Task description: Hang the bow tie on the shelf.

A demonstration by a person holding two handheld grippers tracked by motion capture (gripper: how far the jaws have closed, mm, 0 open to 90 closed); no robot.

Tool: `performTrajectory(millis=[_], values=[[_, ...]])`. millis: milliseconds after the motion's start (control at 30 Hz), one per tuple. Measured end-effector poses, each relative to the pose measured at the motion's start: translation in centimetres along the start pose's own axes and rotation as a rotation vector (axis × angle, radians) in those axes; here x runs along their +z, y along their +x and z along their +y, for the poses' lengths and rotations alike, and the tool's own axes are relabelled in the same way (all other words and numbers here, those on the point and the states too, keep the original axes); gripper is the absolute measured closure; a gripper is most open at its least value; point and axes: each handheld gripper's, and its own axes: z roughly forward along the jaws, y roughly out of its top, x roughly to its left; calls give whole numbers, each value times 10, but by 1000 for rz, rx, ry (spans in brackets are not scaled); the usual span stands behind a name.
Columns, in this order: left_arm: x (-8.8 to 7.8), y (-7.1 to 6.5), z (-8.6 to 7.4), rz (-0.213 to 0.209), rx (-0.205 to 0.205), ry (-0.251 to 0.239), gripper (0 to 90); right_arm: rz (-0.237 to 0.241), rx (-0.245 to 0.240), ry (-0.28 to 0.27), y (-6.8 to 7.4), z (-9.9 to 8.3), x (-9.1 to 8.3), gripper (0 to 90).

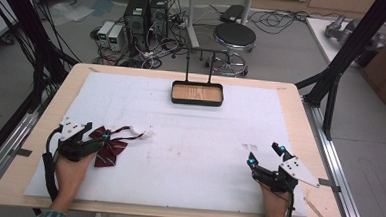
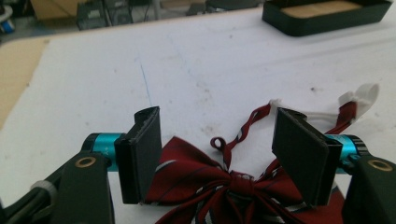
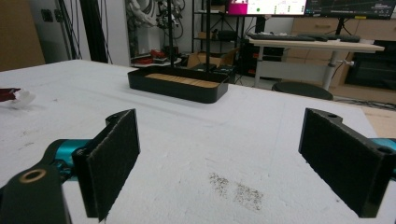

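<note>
The left gripper point(image 2: 219, 158) straddles the bow tie point(image 2: 224, 186), jaws apart and not yet pressing the cloth, set either side of its knot, likely to pinch there. The tie lies flat near the table's point(image 1: 39, 130) left edge, its wings running across the jaws, strap point(image 1: 134, 132) trailing toward the middle. The right gripper point(image 3: 224, 168) rests wide open, well apart, holding nothing.

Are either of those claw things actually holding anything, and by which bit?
Nothing is gripped yet. The left gripper has its jaws either side of the red bow tie's knot, not pressing. The right gripper is open over bare table.
</note>
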Motion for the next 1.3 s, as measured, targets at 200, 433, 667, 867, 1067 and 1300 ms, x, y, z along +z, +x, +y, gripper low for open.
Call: performTrajectory(millis=[200, 433, 667, 867, 1067, 1300], values=[[13, 0, -3, -14, -8, 86, 335, 2, -1, 3, 0, 0, 0, 115], [20, 1, -5, -1, -35, 153, 373, 4, 0, 3, 0, 0, 0, 115], [24, 1, -5, -3, -43, 207, 401, 2, 2, 3, 0, 0, 0, 115], [25, 1, -5, -52, -58, 221, 563, 2, -4, -3, 0, 0, 0, 115], [24, 0, -5, -93, -46, 219, 705, 3, -3, -4, 0, 0, 0, 115], [20, 3, -4, -131, -78, 189, 731, 6, 2, -2, 0, 0, 0, 115]])
